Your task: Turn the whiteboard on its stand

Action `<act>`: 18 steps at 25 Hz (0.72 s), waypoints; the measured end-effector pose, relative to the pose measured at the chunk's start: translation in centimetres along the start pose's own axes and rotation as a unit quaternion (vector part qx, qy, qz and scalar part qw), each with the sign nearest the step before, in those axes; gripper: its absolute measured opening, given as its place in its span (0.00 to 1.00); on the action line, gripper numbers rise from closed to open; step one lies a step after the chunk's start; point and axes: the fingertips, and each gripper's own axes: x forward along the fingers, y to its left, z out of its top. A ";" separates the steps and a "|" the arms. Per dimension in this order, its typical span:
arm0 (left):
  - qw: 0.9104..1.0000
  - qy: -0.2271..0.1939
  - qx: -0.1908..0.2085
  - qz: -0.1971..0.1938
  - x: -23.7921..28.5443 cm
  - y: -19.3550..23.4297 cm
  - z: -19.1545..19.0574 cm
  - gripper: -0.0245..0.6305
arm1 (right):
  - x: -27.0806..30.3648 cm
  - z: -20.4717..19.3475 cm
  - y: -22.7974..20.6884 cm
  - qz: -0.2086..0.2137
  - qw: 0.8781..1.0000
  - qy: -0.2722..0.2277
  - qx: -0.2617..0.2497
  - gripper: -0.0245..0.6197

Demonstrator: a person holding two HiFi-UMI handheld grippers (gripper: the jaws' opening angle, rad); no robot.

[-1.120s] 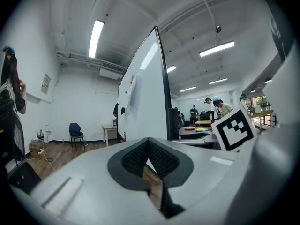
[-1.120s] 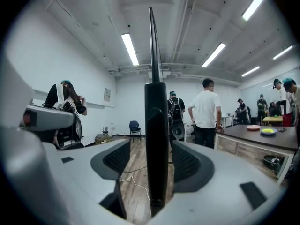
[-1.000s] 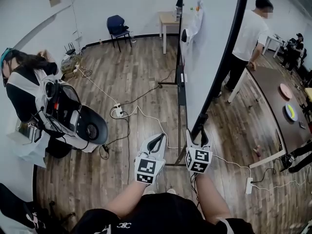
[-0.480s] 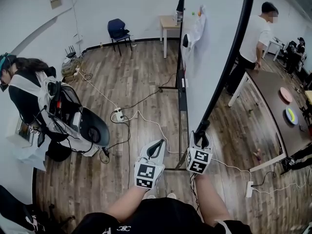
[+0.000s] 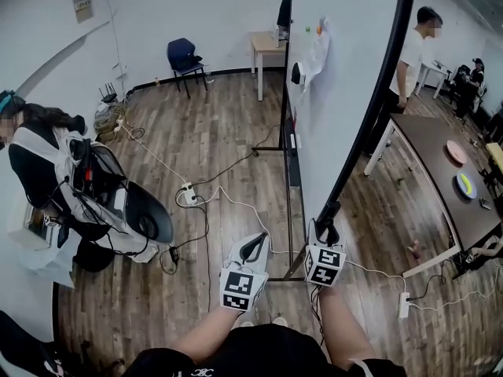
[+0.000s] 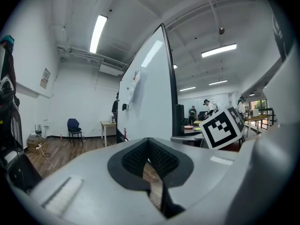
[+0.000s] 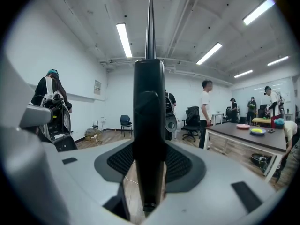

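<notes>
Dead ahead in the head view, edge-on: whiteboard [image 5: 338, 77], a tall flat panel with a smooth glossy white face and a slim black frame [image 5: 350, 167] down the near edge, upright on a thin black metal stand [image 5: 299, 218] over a wood-plank floor [image 5: 228, 108]. Clamped low on that frame: right gripper [image 5: 326, 228], pale grey moulded shell, ribbed dark fingers [image 7: 183, 161] just closed in and pressing both flat sides of the matte black bar. From the right gripper view, that bar a narrow vertical strip tapering upward. Just left of it, clear of the board: left gripper [image 5: 253, 247], same grey shell, ribbed fingers [image 6: 161, 158] together at the tips, nothing between. White cable [image 5: 236, 191] looping across the planks near the stand's foot. Well off to the right: long dark desk [image 5: 428, 163] bearing round plates [image 5: 456, 151].
</notes>
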 end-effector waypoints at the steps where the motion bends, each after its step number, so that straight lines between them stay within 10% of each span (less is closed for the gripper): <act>1: 1.000 -0.001 0.000 -0.002 -0.1 0.1 0.1 0.05 | 0.0 0.0 0.0 -0.001 1.000 0.000 0.000 0.35; 18: 0.999 0.001 -0.013 -0.029 -3.6 1.3 -1.0 0.05 | -2.6 -0.6 0.1 -0.016 1.000 0.005 0.003 0.35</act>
